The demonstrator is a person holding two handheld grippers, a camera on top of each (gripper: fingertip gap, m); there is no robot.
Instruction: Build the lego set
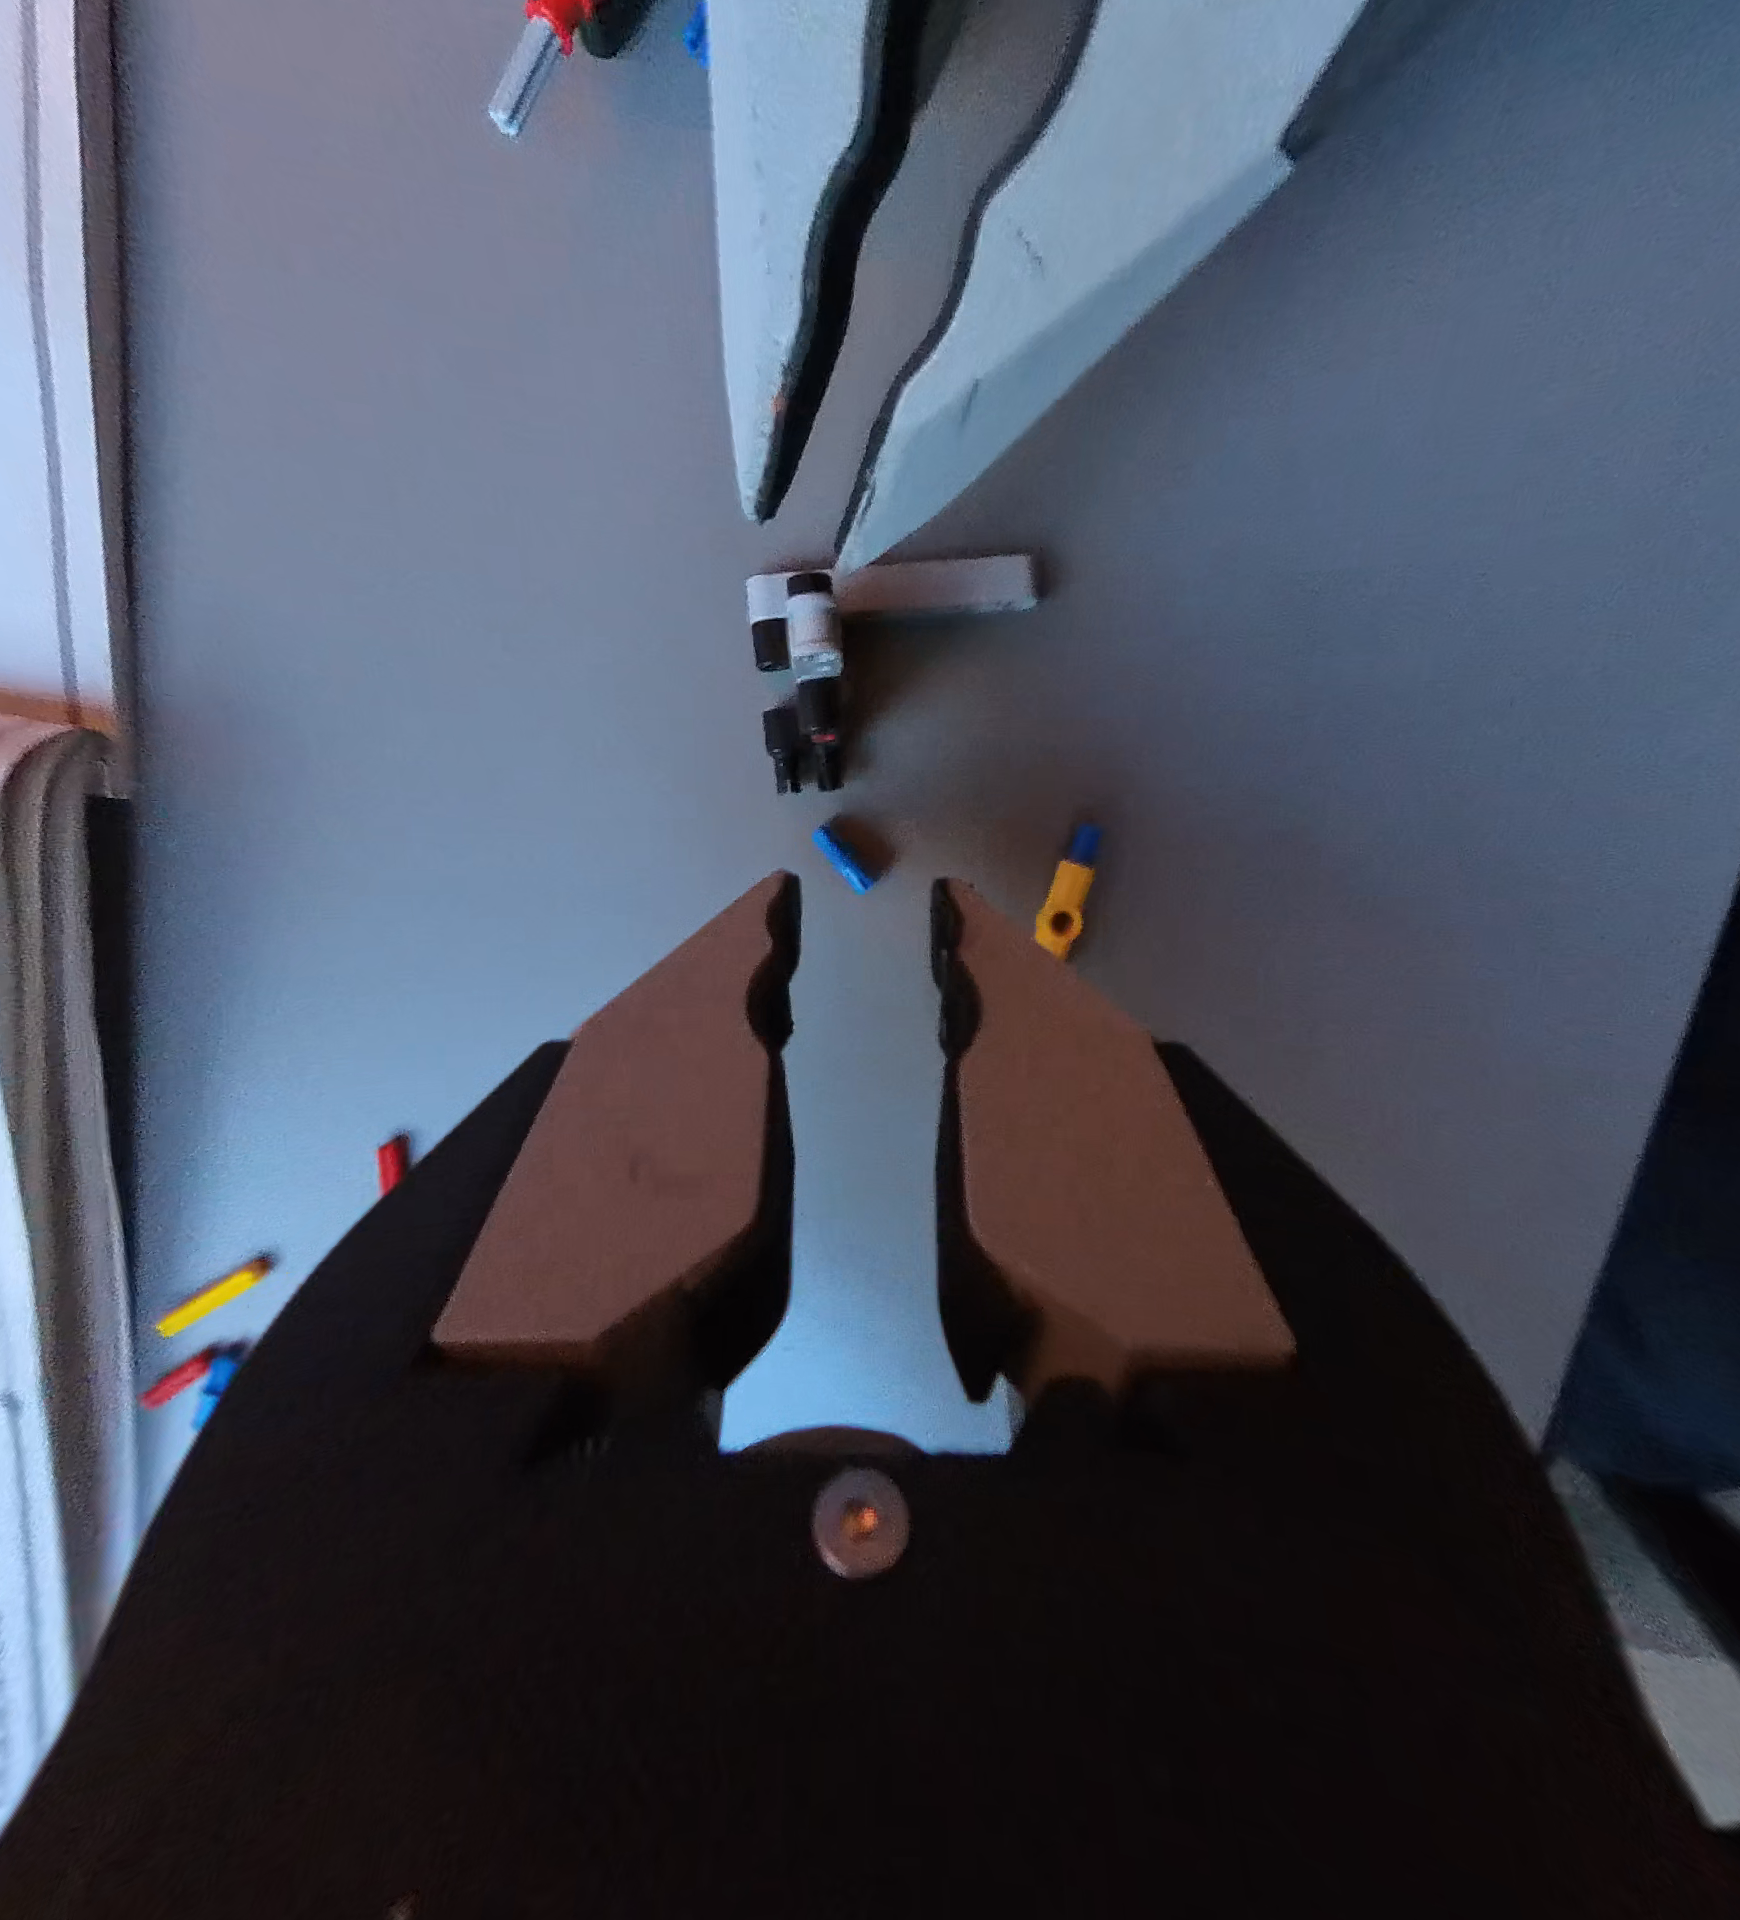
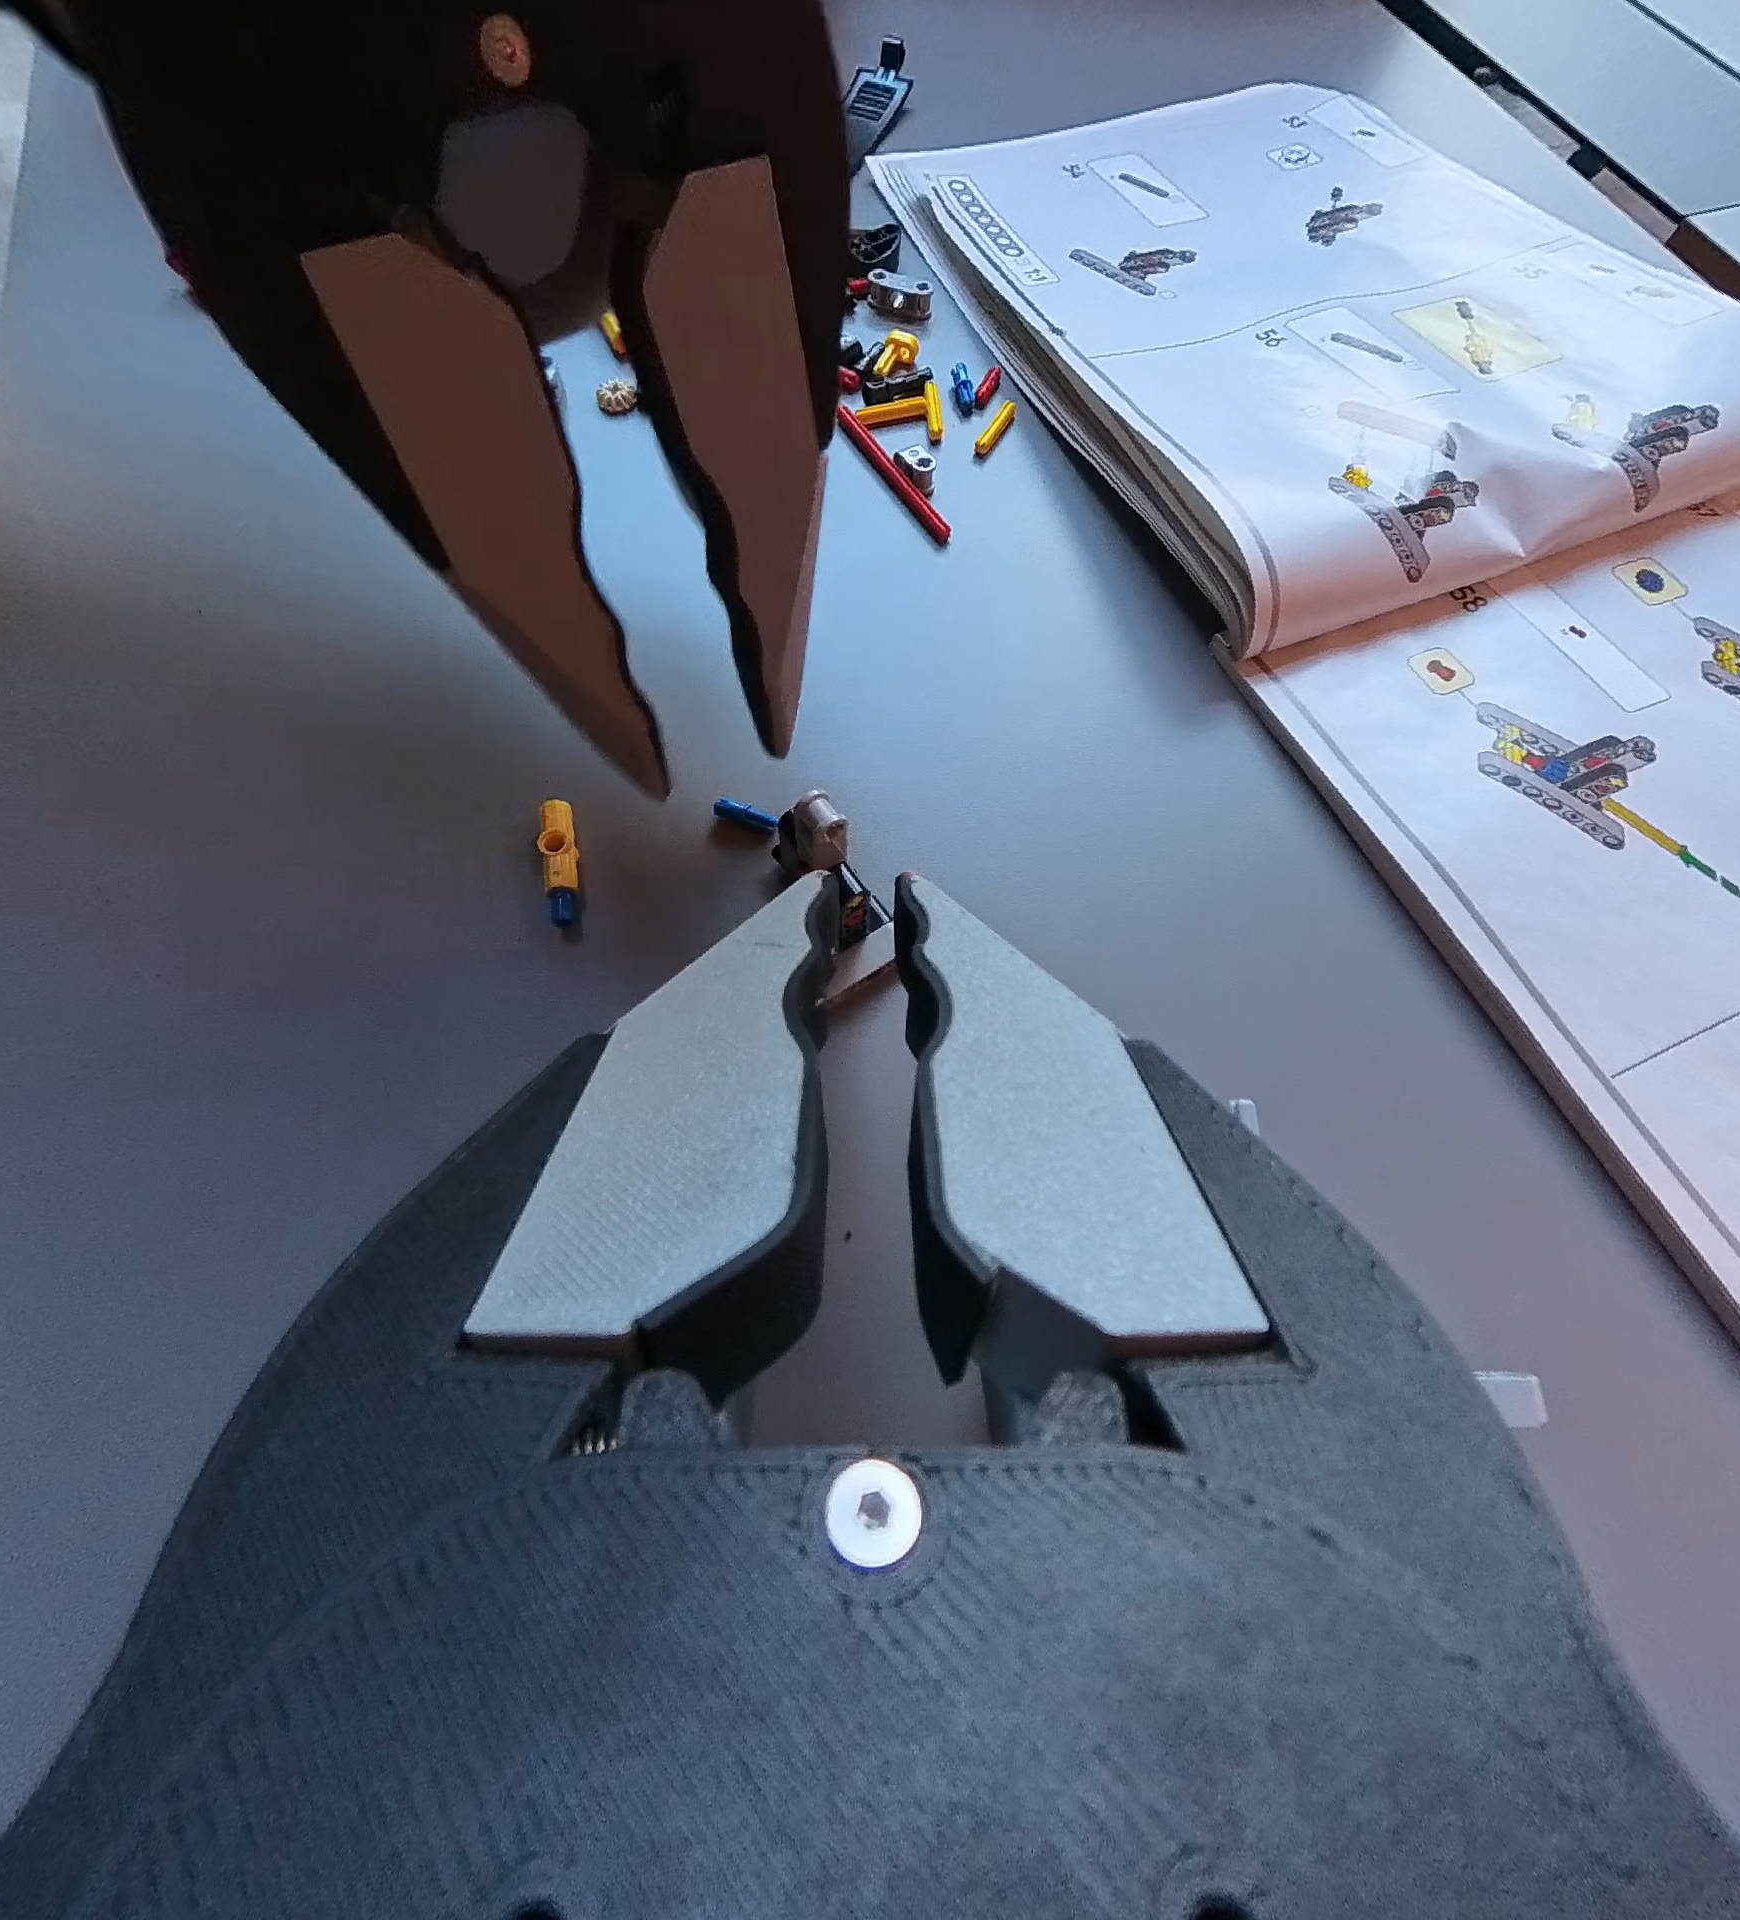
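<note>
Two grippers met over small building parts on a grey table (image 2: 222, 1039).

The left gripper (image 1: 866, 883) is seen part open and bare, just short of a blue pin (image 1: 850, 857), with a yellow connector (image 1: 1065, 904) beside it. A small grey-and-black assembly (image 2: 850, 914) is gripped between the narrowly parted fingers of the right gripper (image 2: 858, 883). An open instruction booklet (image 2: 1468, 416) is laid along the far right edge.

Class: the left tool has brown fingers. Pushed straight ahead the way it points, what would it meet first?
Probably the small blue pin, lying on the grey table just beyond the open left tool. Past it sits the black-and-grey assembly. Depth is uncertain.
</note>
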